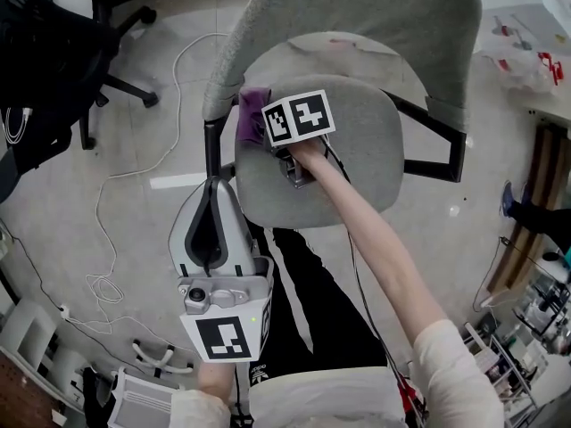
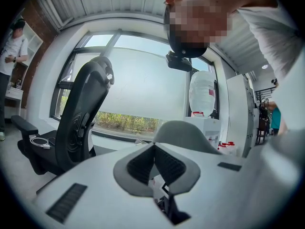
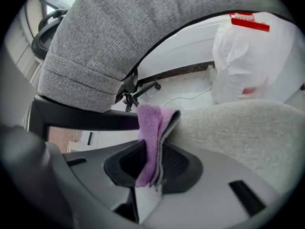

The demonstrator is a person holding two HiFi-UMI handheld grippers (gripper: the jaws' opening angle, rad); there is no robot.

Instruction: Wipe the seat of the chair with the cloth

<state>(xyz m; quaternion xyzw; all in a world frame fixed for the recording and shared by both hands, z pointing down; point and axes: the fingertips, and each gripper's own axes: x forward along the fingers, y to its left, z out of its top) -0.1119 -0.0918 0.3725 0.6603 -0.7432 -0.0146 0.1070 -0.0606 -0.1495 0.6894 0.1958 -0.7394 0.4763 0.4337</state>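
The grey fabric chair seat [image 1: 357, 150] lies below me, with its backrest [image 1: 357, 25] at the top of the head view. A purple cloth [image 1: 252, 114] sits at the seat's left rear edge. My right gripper [image 1: 268, 130], under its marker cube, is shut on the cloth there. In the right gripper view the folded cloth [image 3: 151, 128] stands pinched between the dark pads [image 3: 178, 163] of that gripper [image 3: 151, 166], touching the seat [image 3: 238, 128] edge below the backrest [image 3: 105, 37]. My left gripper [image 1: 212, 194] hangs off the seat's front left, shut and empty, its pads [image 2: 169, 163] meeting.
A black armrest [image 1: 437, 141] flanks the seat's right side, another bar [image 3: 81, 118] its left. A black office chair [image 1: 53, 52] stands at the far left, with a white cable [image 1: 116, 239] across the floor. White plastic bags [image 1: 526, 52] lie at the right. A person [image 2: 9, 56] stands far off.
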